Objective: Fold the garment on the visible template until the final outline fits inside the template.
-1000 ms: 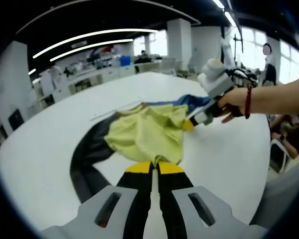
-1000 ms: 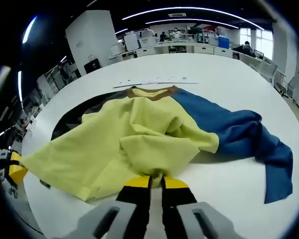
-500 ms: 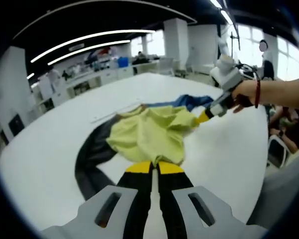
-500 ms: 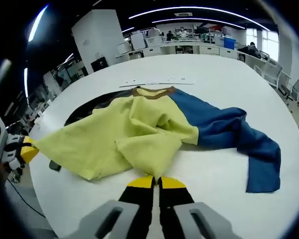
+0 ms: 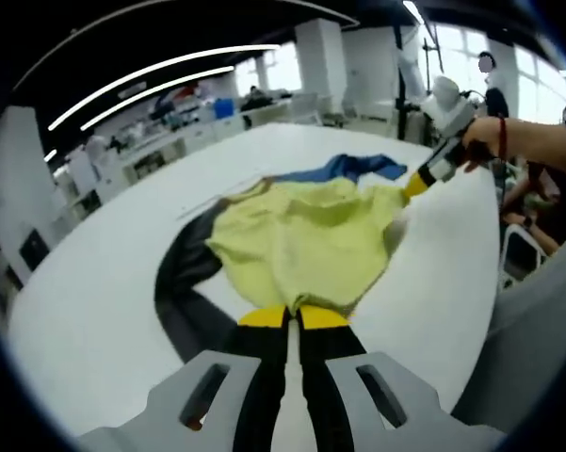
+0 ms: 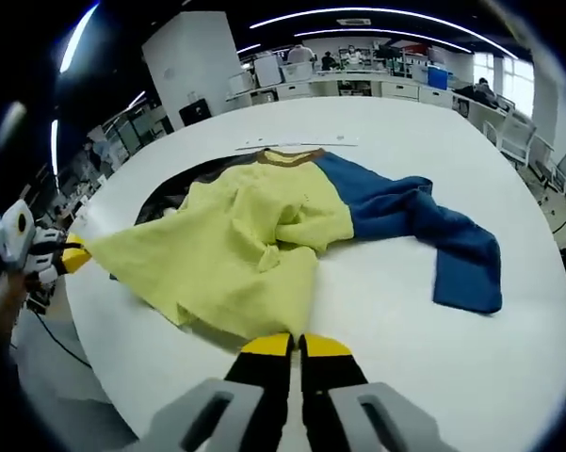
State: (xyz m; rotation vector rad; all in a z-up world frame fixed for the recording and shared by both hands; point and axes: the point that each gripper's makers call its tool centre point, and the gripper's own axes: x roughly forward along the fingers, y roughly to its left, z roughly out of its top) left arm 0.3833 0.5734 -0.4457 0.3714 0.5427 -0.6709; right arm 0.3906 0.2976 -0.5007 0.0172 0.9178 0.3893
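Garment: a shirt (image 5: 301, 240) with a yellow body, one blue sleeve and one dark sleeve, lying on the white table (image 5: 94, 282); the yellow panel is stretched between the two grippers and partly raised off the top, with loose wrinkles near its middle (image 6: 292, 226).
Collar: a brown neck band (image 6: 284, 157) at the far edge in the right gripper view, just this side of a thin pale strip (image 6: 297, 143) lying on the table.
Blue sleeve: spread to the right in the right gripper view (image 6: 452, 254), flat on the table with its cuff end turned towards the camera.
Dark sleeve: runs left and towards the camera in the left gripper view (image 5: 184, 292), flat on the table.
Left gripper (image 5: 285, 315): yellow-tipped jaws together, clamped on the near yellow hem; in the right gripper view it holds the far left corner of the cloth (image 6: 73, 254).
Right gripper (image 6: 285, 344): jaws together on the near yellow edge; in the left gripper view its yellow tip grips the far right corner (image 5: 416, 182), held by a hand (image 5: 485, 141) with a bracelet at the wrist.
Template: I cannot tell any outline on the table.
Surroundings: an open room with desks (image 6: 358, 89), ceiling light strips (image 5: 160, 75) and white pillars (image 5: 320, 56).
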